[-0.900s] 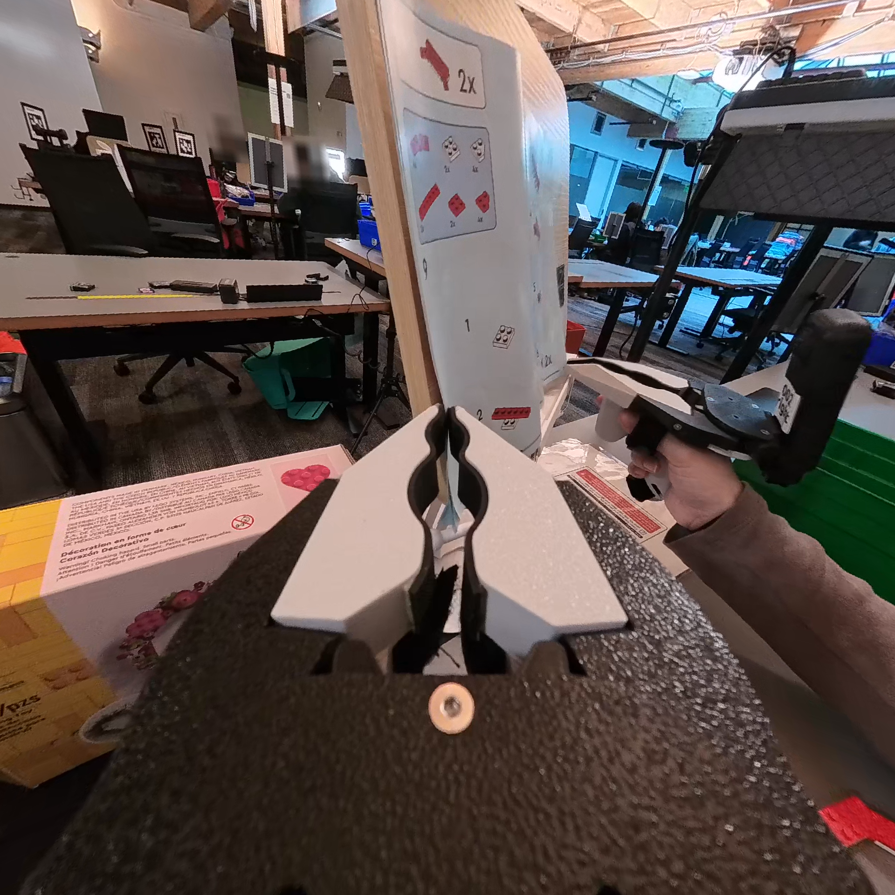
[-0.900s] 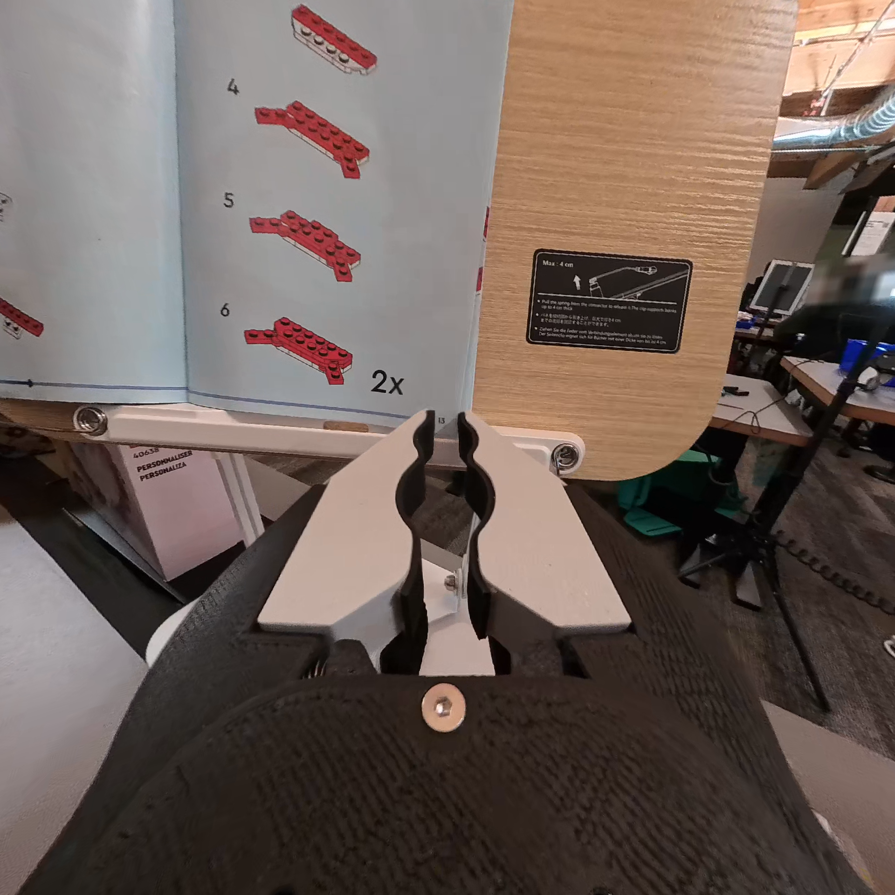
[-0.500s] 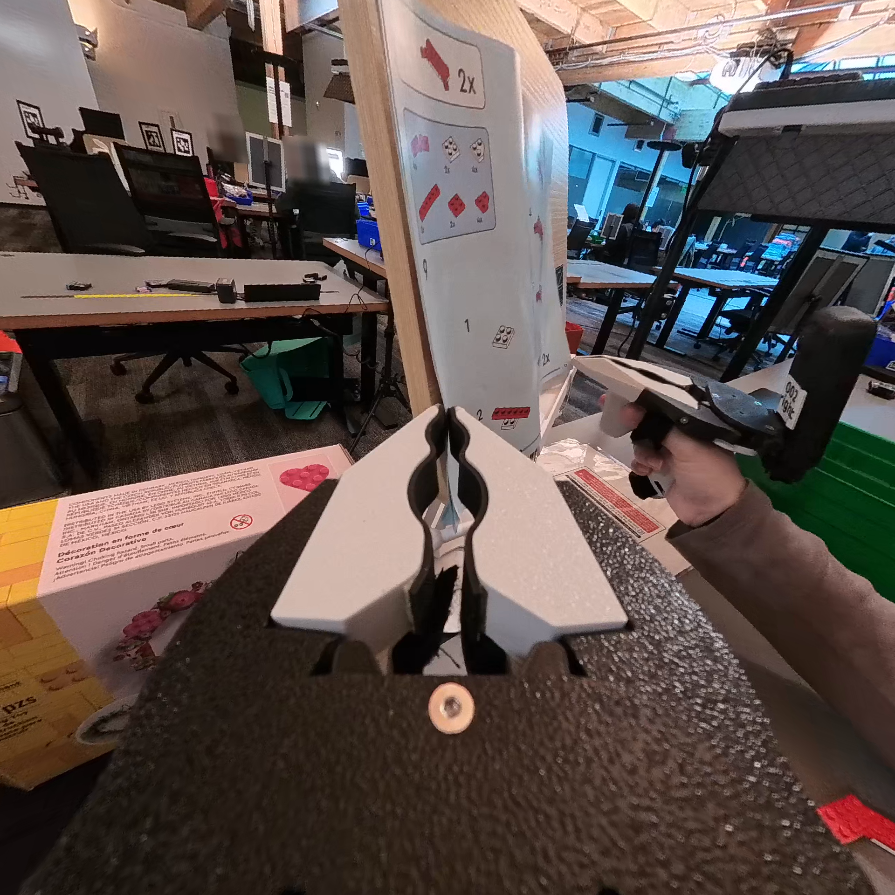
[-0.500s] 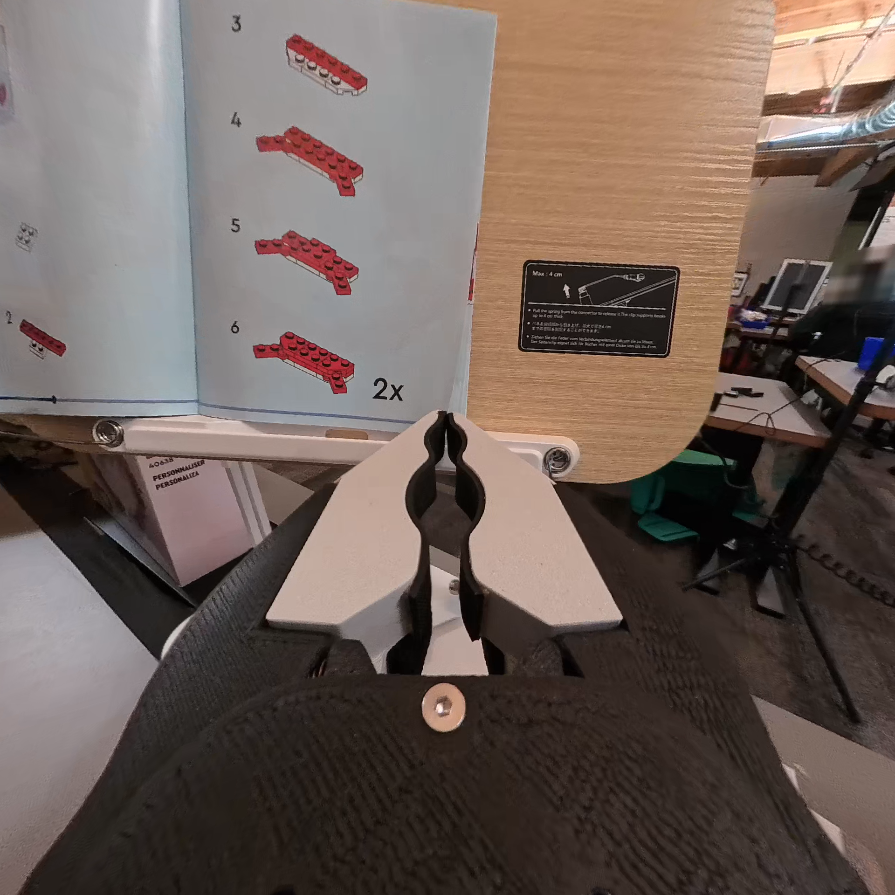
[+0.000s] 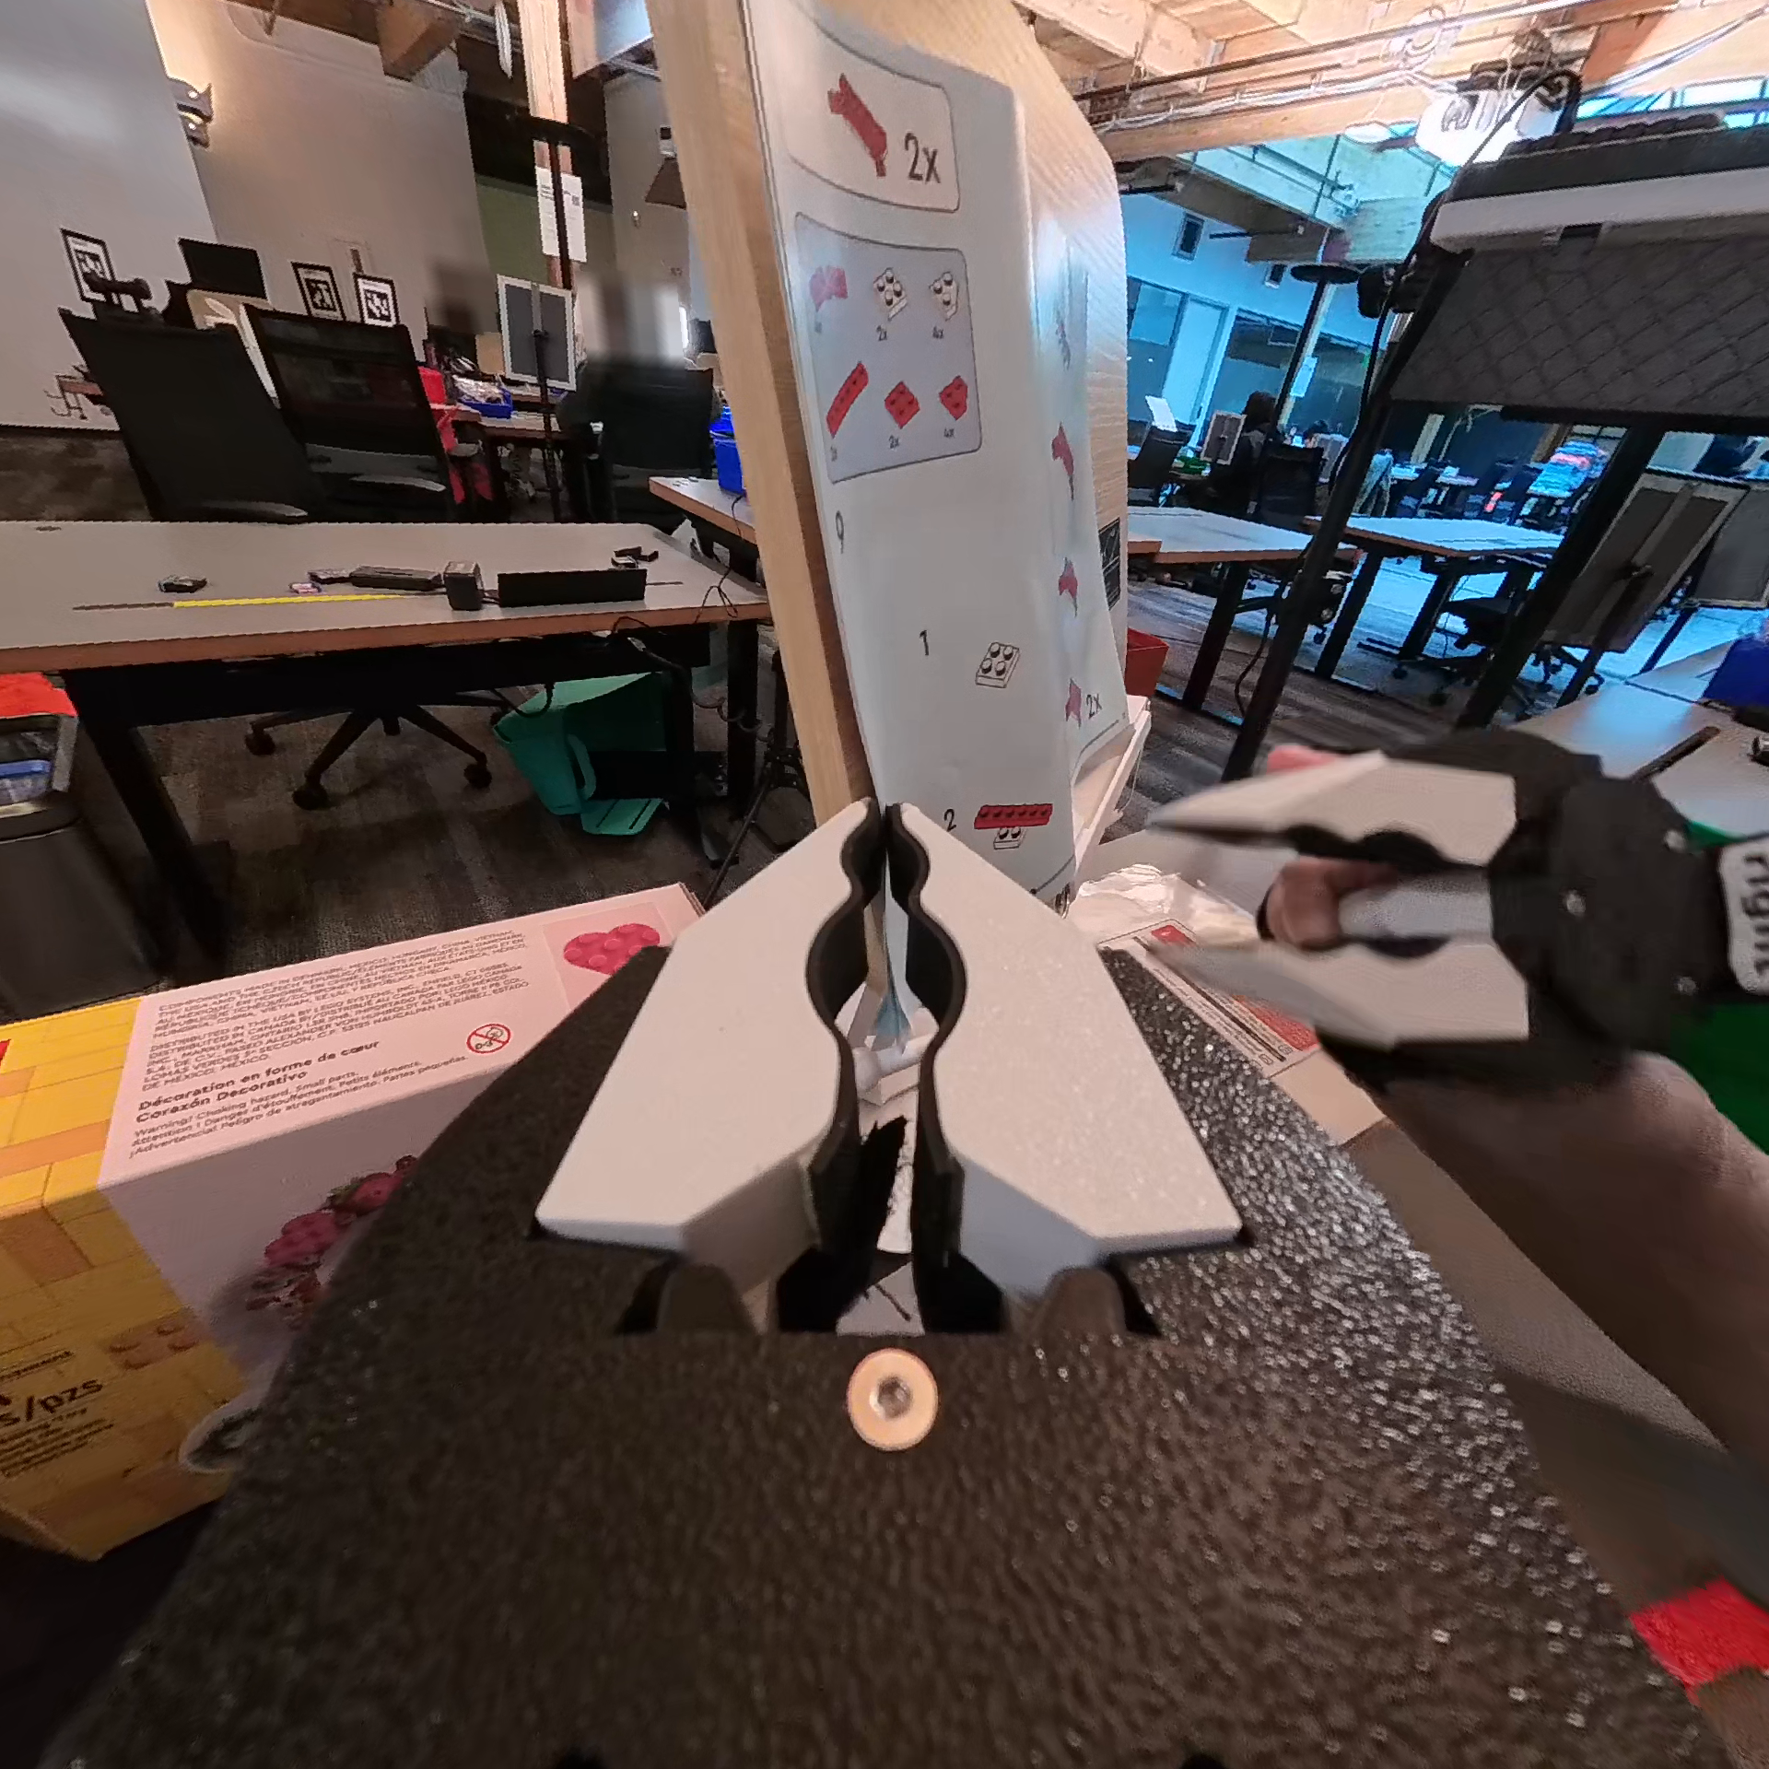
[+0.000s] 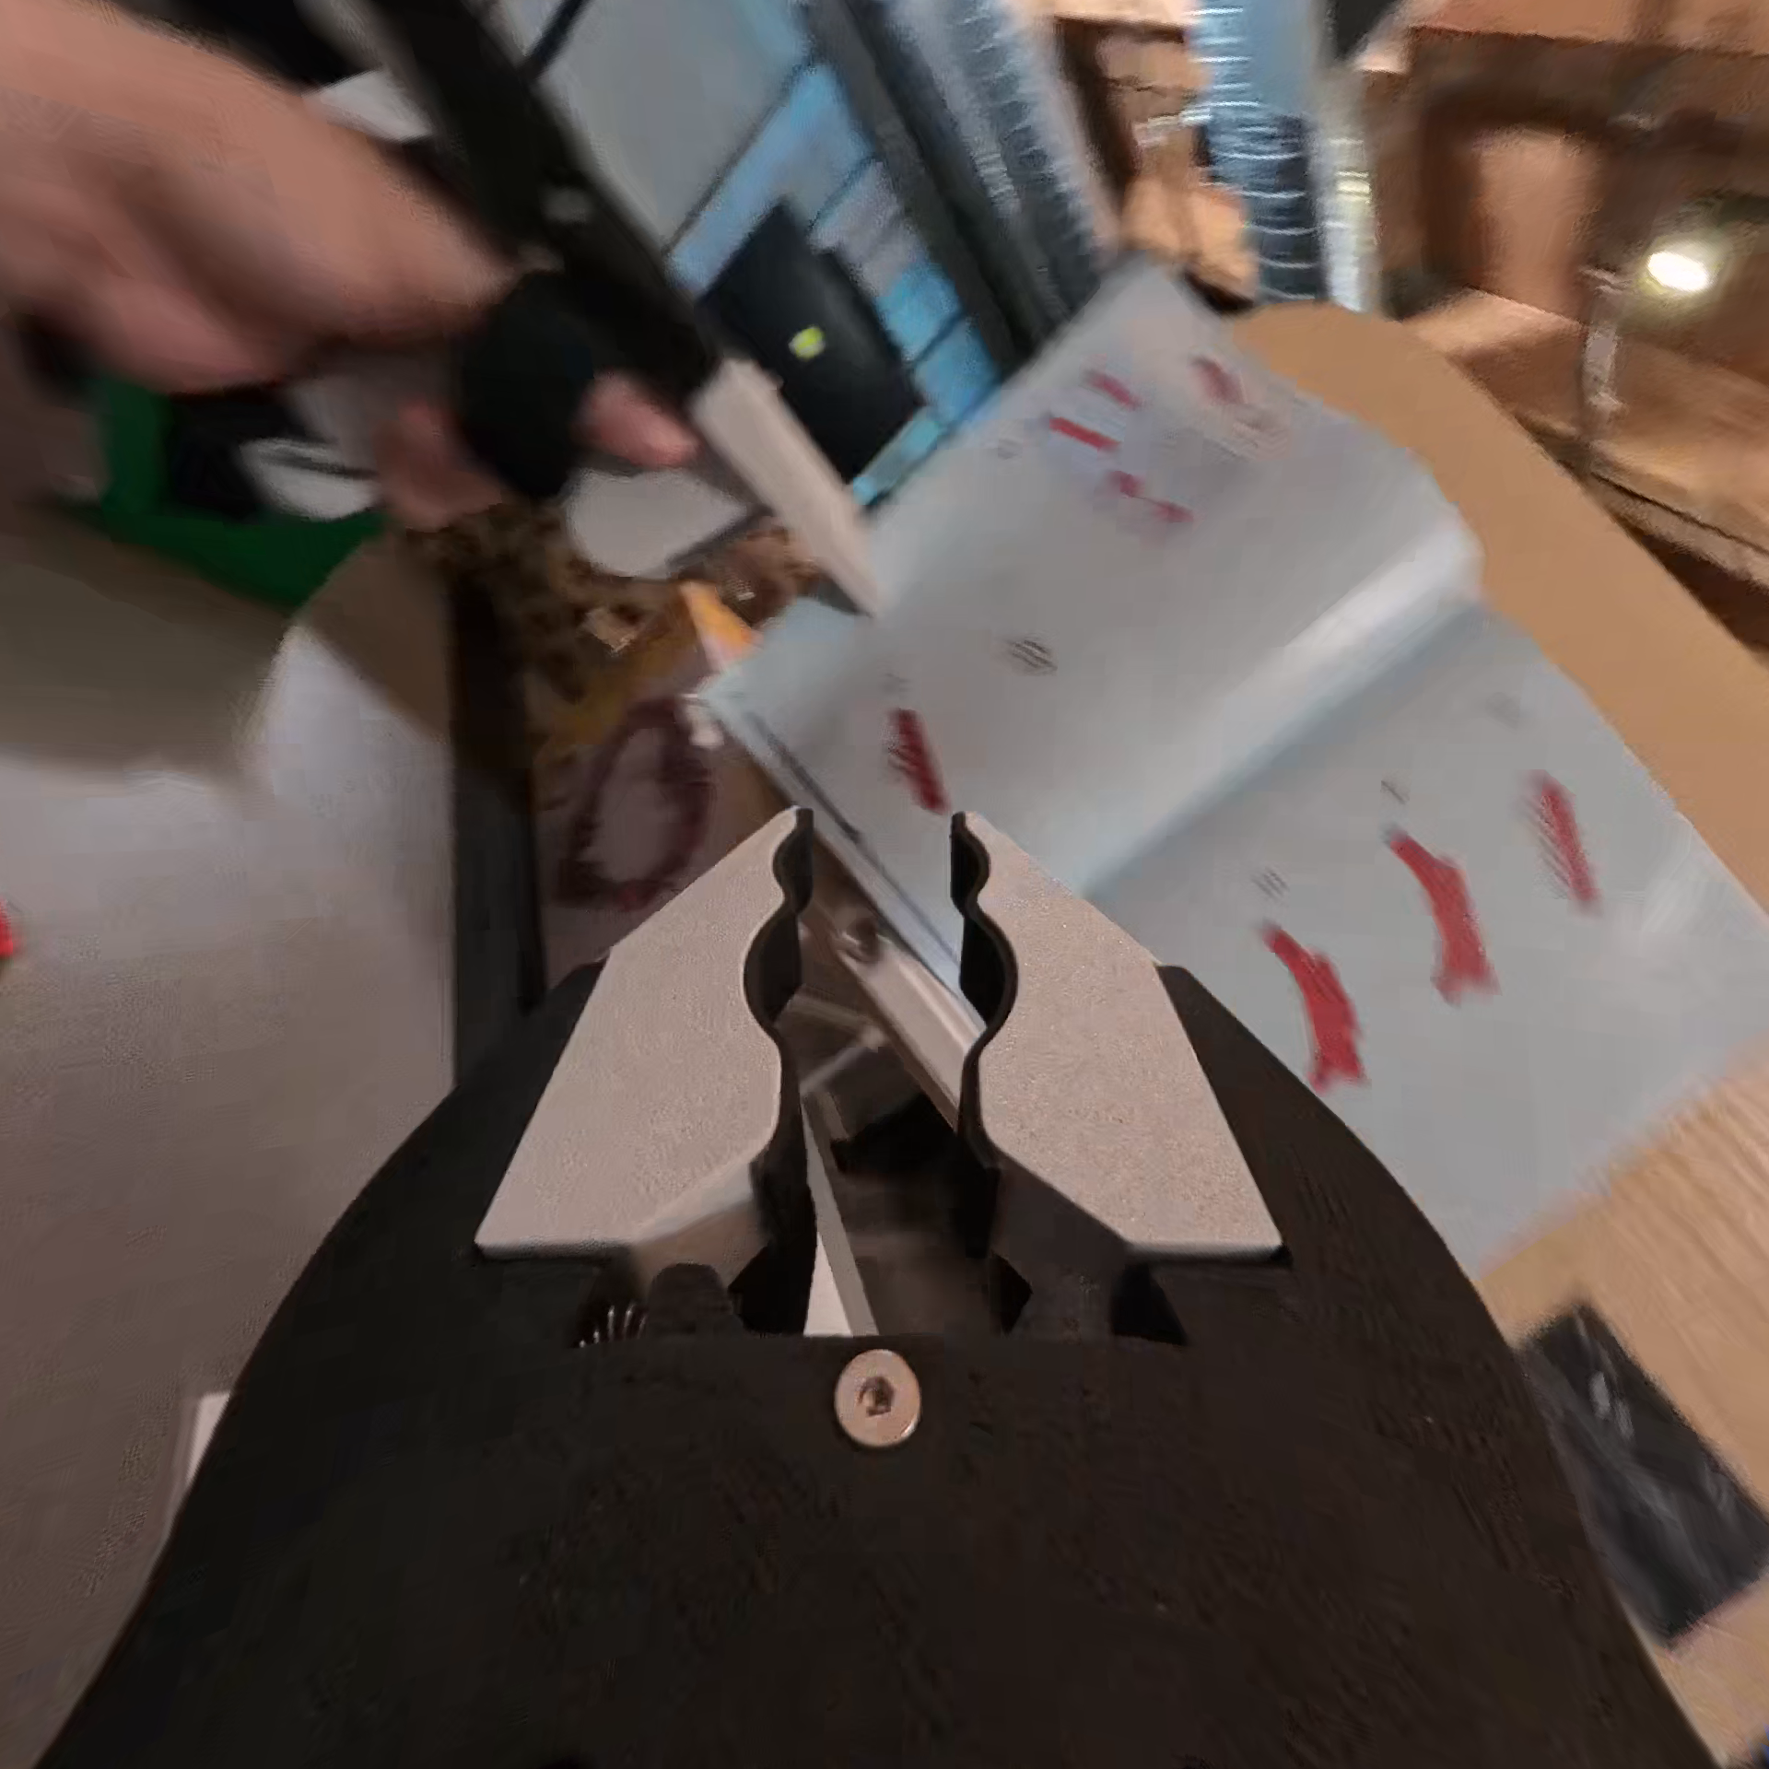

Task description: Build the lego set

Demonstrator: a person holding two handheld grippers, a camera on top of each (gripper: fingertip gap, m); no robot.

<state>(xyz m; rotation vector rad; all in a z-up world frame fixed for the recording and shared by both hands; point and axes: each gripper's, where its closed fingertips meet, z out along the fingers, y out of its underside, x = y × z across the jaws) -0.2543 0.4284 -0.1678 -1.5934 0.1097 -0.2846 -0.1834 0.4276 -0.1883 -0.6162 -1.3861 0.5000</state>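
The light-blue instruction booklet (image 5: 919, 574) stands open on a wooden stand (image 5: 737, 479). My left gripper (image 5: 885, 812) is shut on the lower left edge of a booklet page, and the paper runs between its fingers. In the left wrist view my right gripper (image 5: 1149, 885) hovers to the right of the booklet, blurred, its fingers apart. The right wrist view is motion-blurred and tilted. There my right gripper (image 6: 881, 823) is open and empty, close to the lower edge of the booklet (image 6: 1197, 670). The left gripper's finger (image 6: 766, 450) meets the page's left edge.
The Lego box (image 5: 287, 1082) lies to the left of the stand and shows again in the right wrist view (image 6: 632, 794). A green block (image 5: 1723, 1063) sits behind the right hand. A red piece (image 5: 1704, 1627) lies at the bottom right. Office desks and chairs fill the background. Tip to tip, the grippers are about 8 centimeters apart.
My right gripper has opened and swung fast to the left, rolling toward the booklet's lower edge. My left gripper keeps its hold on the page and has not moved.
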